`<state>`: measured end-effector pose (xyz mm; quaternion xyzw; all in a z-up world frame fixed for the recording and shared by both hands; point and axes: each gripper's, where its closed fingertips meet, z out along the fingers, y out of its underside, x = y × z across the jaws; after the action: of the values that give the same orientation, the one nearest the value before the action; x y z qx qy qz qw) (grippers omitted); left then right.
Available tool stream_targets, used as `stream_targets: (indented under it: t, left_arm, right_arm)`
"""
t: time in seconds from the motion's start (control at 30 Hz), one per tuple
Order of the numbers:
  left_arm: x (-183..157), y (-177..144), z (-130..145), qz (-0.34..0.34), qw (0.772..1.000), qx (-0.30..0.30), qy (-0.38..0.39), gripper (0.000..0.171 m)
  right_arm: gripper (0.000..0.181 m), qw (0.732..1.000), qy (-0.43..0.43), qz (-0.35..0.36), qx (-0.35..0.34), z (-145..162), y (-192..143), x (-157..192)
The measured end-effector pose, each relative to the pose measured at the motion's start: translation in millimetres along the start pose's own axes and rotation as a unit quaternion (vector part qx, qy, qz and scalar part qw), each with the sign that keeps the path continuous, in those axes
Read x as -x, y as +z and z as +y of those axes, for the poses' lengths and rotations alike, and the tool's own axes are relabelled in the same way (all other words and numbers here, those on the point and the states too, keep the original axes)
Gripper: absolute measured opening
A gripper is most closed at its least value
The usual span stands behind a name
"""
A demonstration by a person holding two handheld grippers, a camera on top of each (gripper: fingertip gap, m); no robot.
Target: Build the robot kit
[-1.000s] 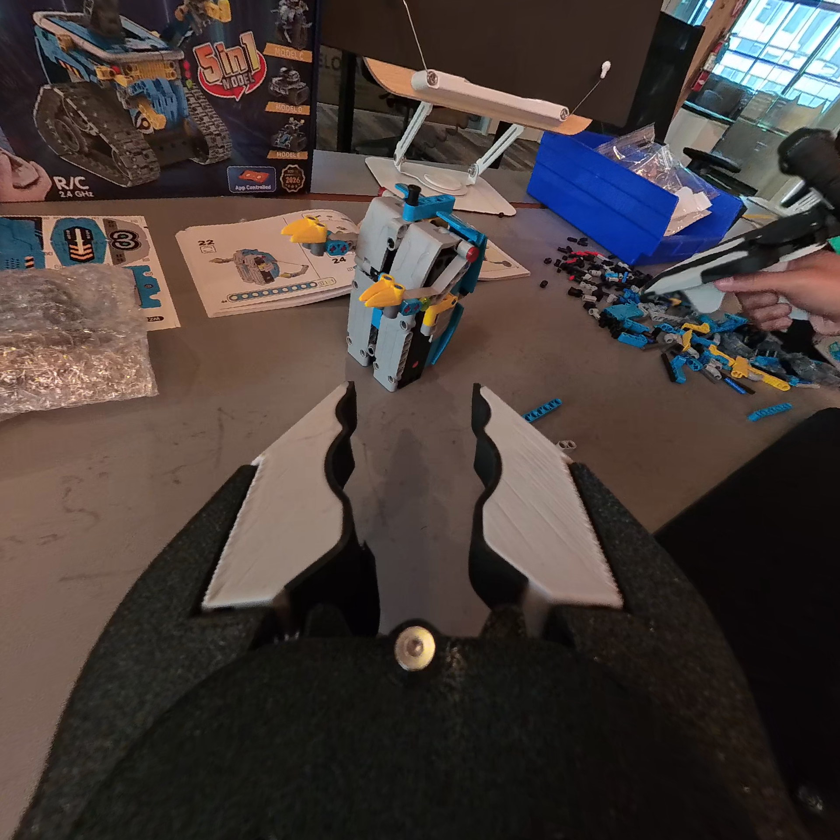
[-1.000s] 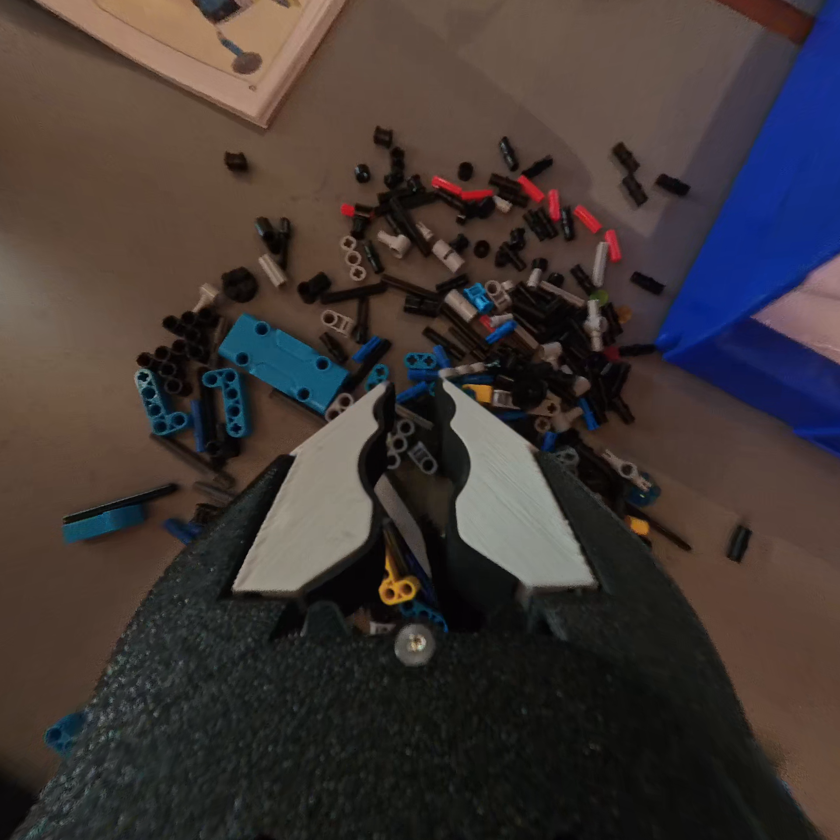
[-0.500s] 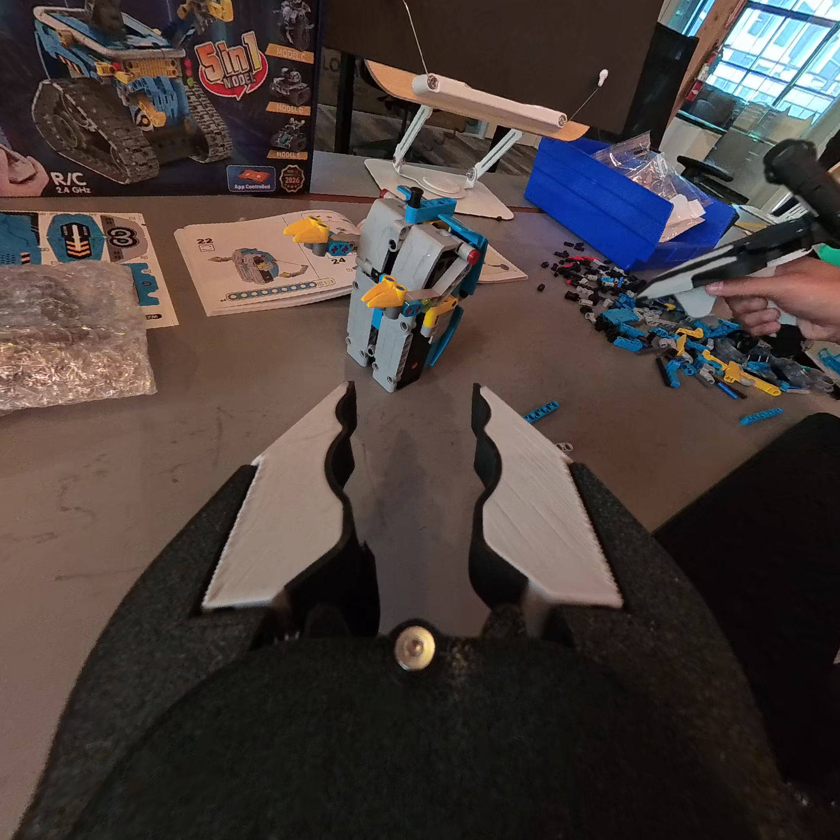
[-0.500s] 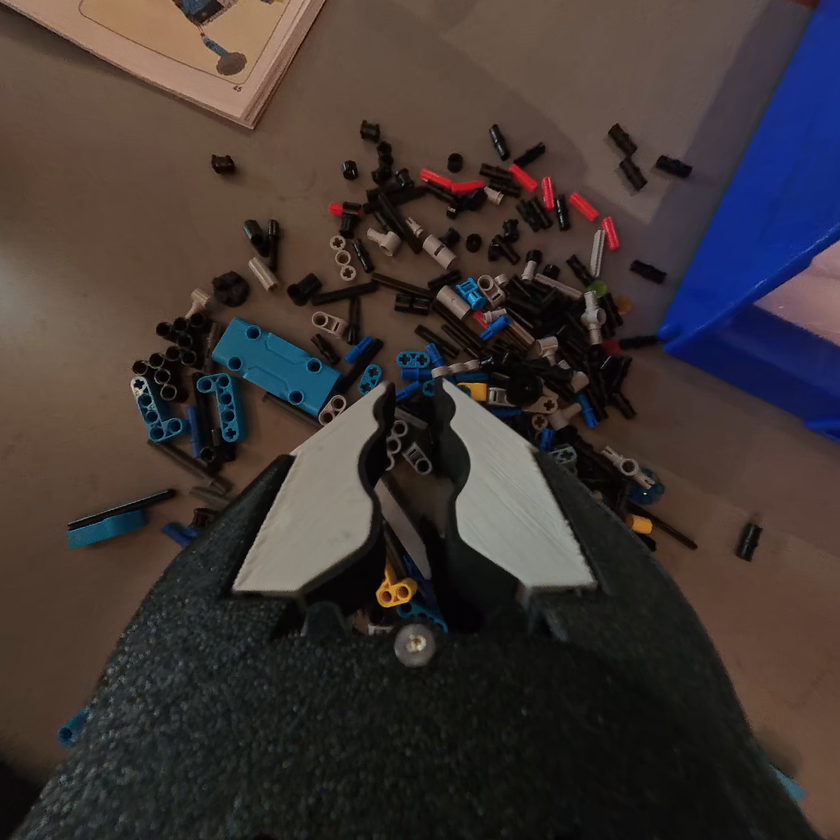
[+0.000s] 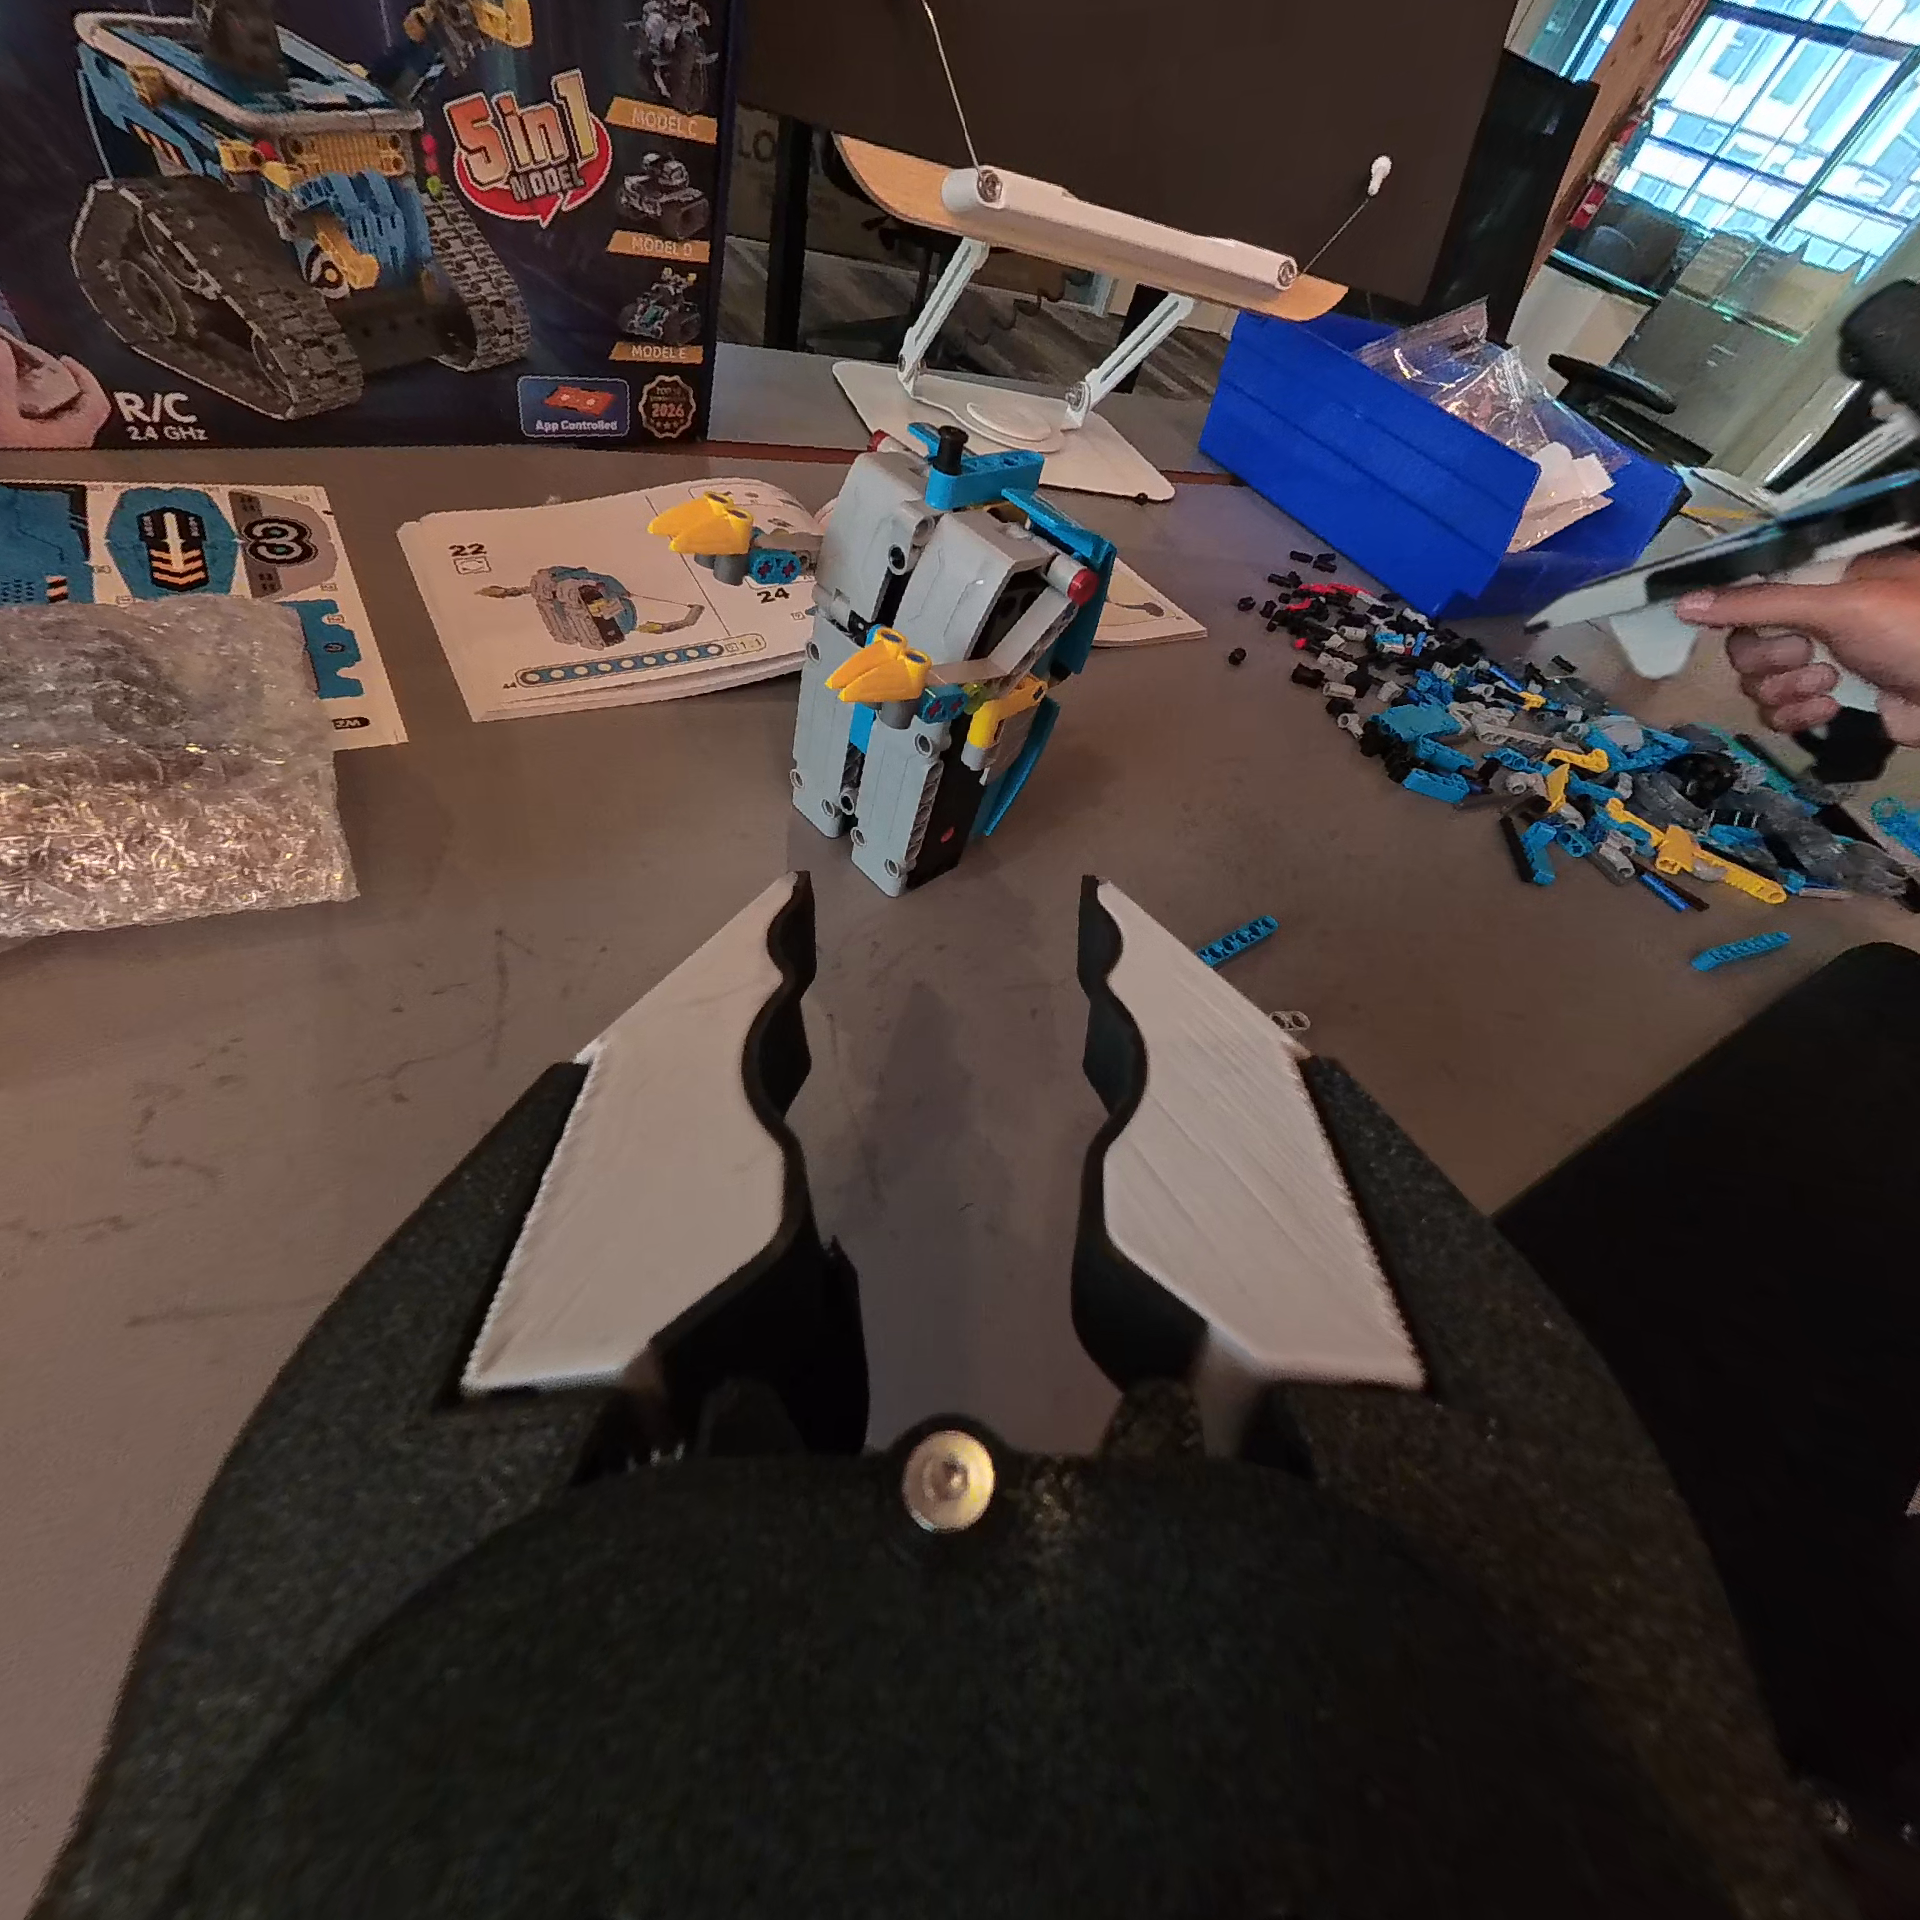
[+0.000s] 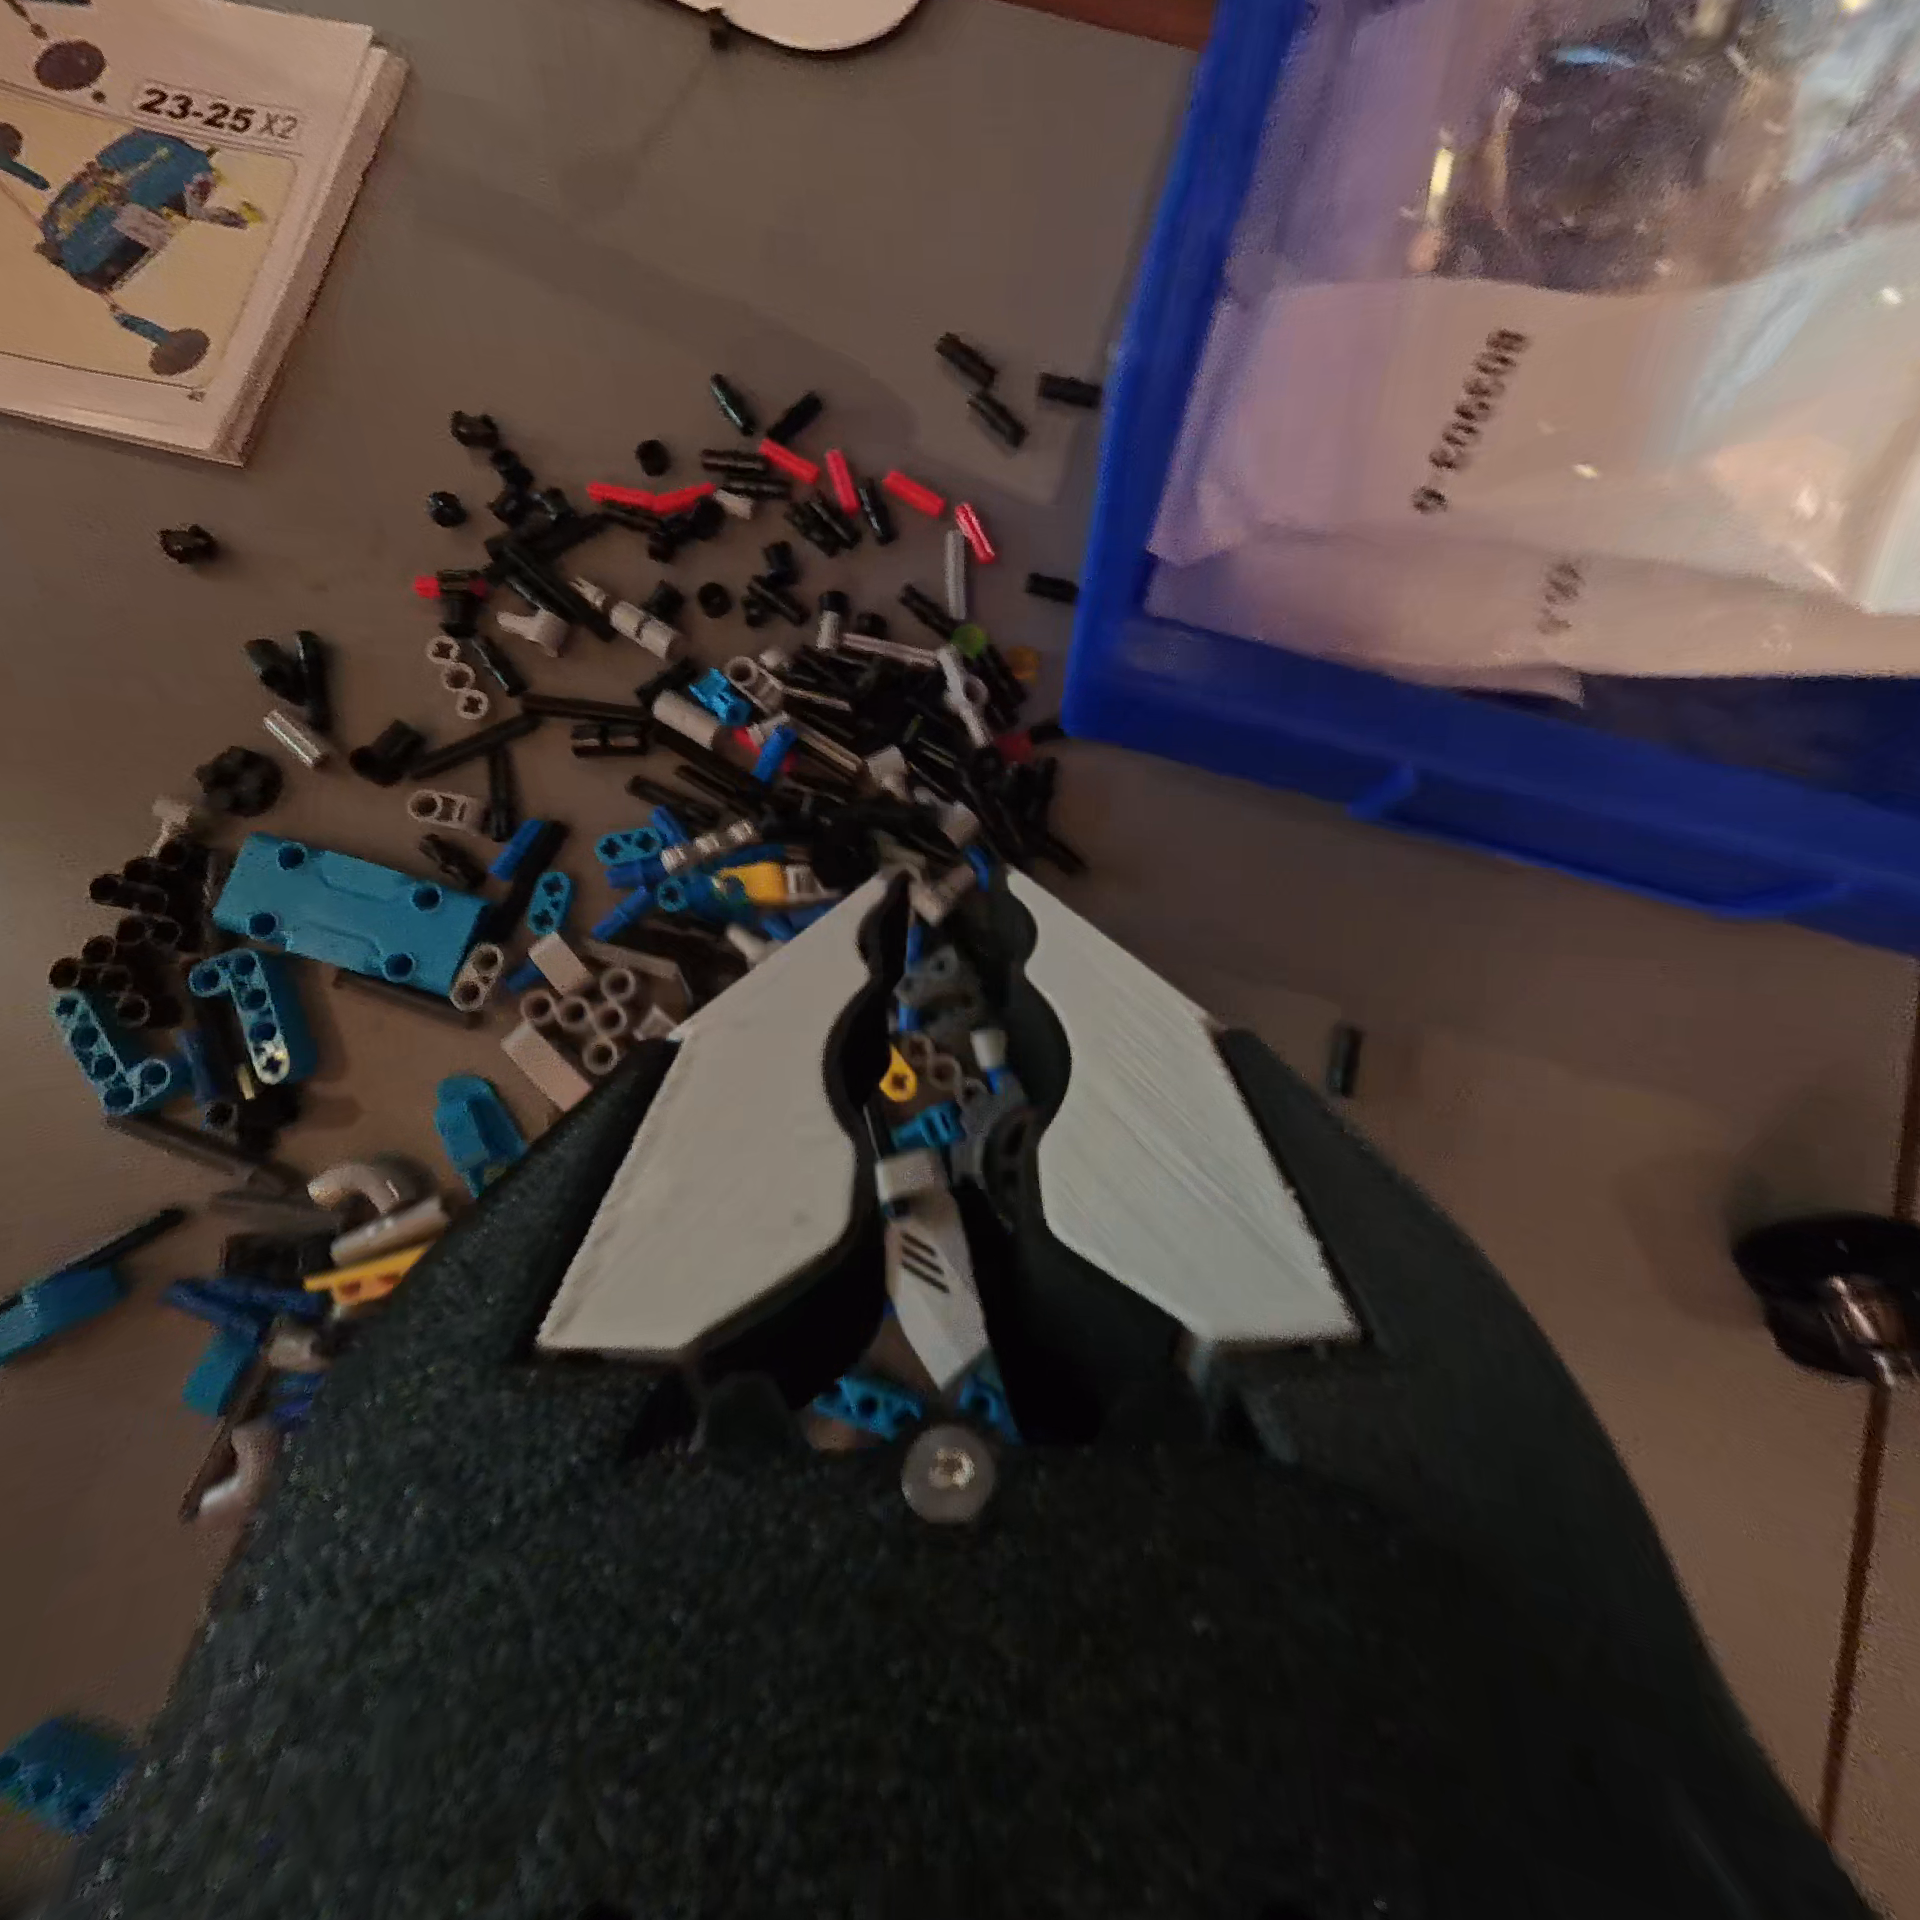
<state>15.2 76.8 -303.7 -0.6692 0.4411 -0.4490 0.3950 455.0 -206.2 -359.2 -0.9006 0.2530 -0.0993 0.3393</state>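
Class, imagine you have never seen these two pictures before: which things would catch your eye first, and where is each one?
First, the half-built grey and blue brick model with yellow claws, standing upright mid-table just beyond the open left tongs. Next, the scattered pile of small loose parts, black, blue and red, beside the blue bin; the right tongs hang over its near edge, slightly parted. Behind the model lies an open instruction booklet.
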Motion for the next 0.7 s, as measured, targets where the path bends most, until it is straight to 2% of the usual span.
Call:
stream_targets:
  t: [0.13, 0.23, 0.7]
  left_arm:
    - [0, 1, 1, 0.001, 1.000, 0.004, 0.001, 0.051]
    - [-1, 1, 1, -0.001, 1.000, 0.004, 0.004, 0.051]
    - [-1, 1, 1, -0.006, 1.000, 0.003, 0.010, 0.051]
  right_arm:
    - [0.015, 0.999, -0.007, -0.014, 0.031, 25, -13, -6]
    - [0.015, 0.999, -0.021, -0.020, 0.035, 33, -18, -3]
    - [0.010, 0.999, -0.011, -0.034, 0.039, 29, 2, 6]
